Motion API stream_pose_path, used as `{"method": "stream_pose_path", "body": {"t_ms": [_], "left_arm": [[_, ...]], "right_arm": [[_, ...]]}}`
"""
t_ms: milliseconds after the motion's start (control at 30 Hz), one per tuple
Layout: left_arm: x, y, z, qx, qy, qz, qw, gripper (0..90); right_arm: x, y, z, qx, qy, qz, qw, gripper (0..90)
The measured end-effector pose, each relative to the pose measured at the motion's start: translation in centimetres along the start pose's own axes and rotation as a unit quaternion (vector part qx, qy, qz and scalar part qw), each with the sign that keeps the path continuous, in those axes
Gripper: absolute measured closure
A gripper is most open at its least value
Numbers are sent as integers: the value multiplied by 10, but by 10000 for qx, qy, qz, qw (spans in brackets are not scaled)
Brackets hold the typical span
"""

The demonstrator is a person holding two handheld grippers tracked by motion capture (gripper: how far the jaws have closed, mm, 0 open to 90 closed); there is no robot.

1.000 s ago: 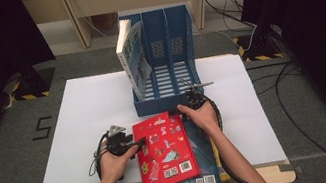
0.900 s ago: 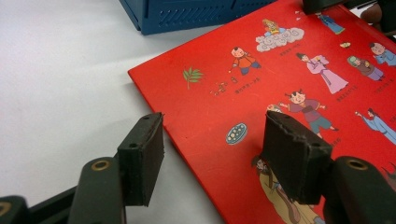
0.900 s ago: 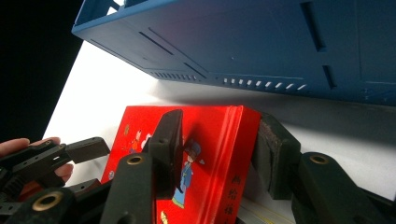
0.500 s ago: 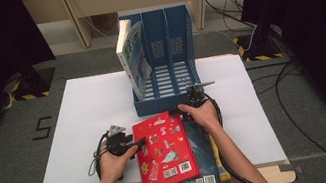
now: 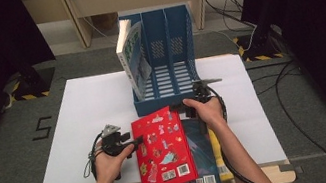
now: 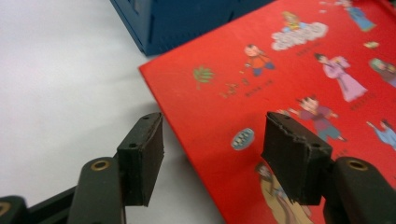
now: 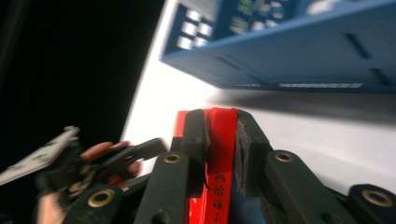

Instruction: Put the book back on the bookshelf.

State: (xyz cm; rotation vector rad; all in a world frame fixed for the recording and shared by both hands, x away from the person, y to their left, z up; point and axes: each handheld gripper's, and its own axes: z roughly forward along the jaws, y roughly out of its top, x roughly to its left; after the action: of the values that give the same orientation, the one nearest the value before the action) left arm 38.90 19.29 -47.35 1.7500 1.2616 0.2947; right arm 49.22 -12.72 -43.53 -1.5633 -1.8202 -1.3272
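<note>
Right gripper (image 7: 219, 140) has just been closing and is now clamped on the spine edge of the red book (image 5: 163, 149), red cover pinched between both pads. Left gripper (image 6: 212, 156) has its jaws apart, straddling the book's left edge w/o pressing it: one pad over the white table (image 6: 60, 84), the other over the cover. The book lies at the near edge of the table, top of a small stack, just in front of the blue file rack (image 5: 170, 54).

Risks, as a judgement: the grip is on one corner only, so if lifted the cover could fan open or the book could swing and slip from the pads. The rack's front lip is close, so a low lift may catch it. The books underneath (image 5: 204, 165) may drag along w/ it. The left jaws could snag the cover edge if the book pivots.

Right gripper view shows the actual pinch and printed spine text, which the high view hides under the hand. High view gives the rack layout: a white book (image 5: 134, 58) leaning in the left slot, the other slots free. Left gripper view shows the gap btw pads and cover.
</note>
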Motion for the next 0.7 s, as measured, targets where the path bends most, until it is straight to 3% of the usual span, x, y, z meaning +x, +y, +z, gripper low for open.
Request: {"method": "stream_pose_path", "body": {"t_ms": [33, 100, 133, 433, 700], "left_arm": [[2, 3, -4, -97, 10, -35, 9999, 374], [3, 4, -6, -152, 17, -56, 9999, 374], [5, 6, -10, -268, 30, -94, 9996, 374], [13, 13, -24, -614, 131, -167, 9979, 374], [15, 15, -28, -726, 212, -179, 9970, 372]], "right_arm": [[5, 0, -4, -18, 177, -16, 9998, 793], [8, 0, -6, -20, 289, 21, 9996, 799], [14, 0, -11, -39, 495, 32, 9988, 805], [38, -1, -25, -259, 582, -383, 9972, 808], [59, -1, -46, -657, 569, -826, 9928, 808]]}}
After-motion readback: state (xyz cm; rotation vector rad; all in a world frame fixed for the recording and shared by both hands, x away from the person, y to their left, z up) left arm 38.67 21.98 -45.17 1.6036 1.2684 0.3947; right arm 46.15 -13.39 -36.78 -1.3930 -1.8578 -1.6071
